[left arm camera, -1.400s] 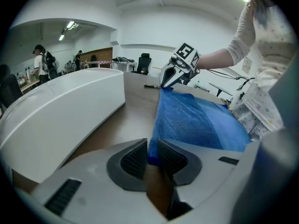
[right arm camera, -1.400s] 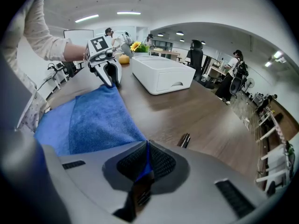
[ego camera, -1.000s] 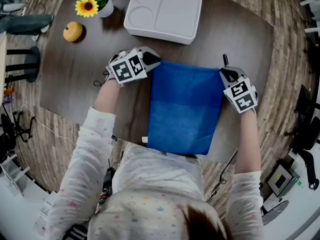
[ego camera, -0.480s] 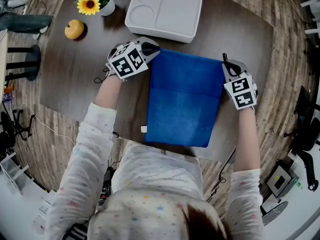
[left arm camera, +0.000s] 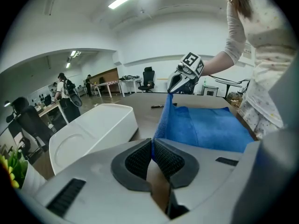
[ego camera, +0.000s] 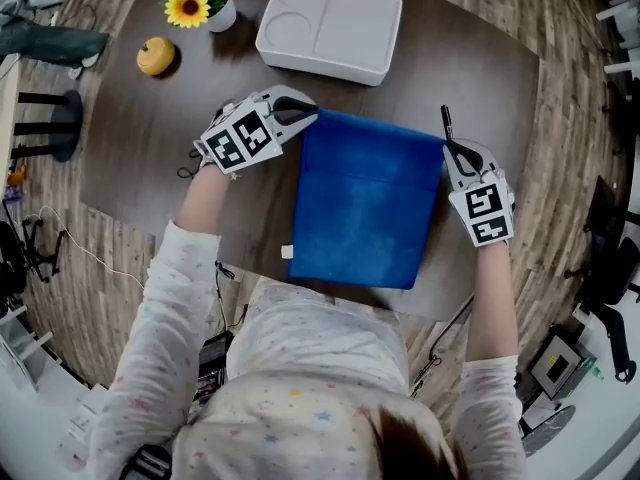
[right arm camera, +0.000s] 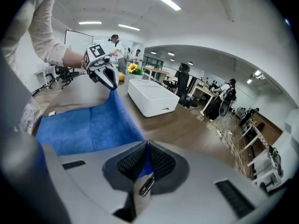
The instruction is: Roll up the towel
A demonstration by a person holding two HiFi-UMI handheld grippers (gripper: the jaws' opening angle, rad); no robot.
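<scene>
A blue towel [ego camera: 362,208] lies on the dark brown table [ego camera: 480,78] in front of the person, its far edge raised off the top. My left gripper [ego camera: 312,115] is shut on the towel's far left corner; in the left gripper view the blue cloth [left arm camera: 201,127] runs from between the black pads [left arm camera: 140,160] to the other gripper [left arm camera: 174,88]. My right gripper [ego camera: 446,143] is shut on the far right corner, with blue cloth [right arm camera: 93,125] pinched between its pads [right arm camera: 159,164]. The far edge hangs taut between both grippers. A small white tag [ego camera: 287,252] shows at the near left corner.
A white divided tray [ego camera: 330,28] stands just beyond the towel. At the far left are a potted sunflower [ego camera: 198,6] and a small orange pumpkin [ego camera: 156,56]. A black pen [ego camera: 444,120] lies by the right gripper. Office chairs and people show in the background.
Both grippers have lifted with the towel's far corners, raising that edge off the table. The towel's near edge has slid away from the person, further onto the table.
</scene>
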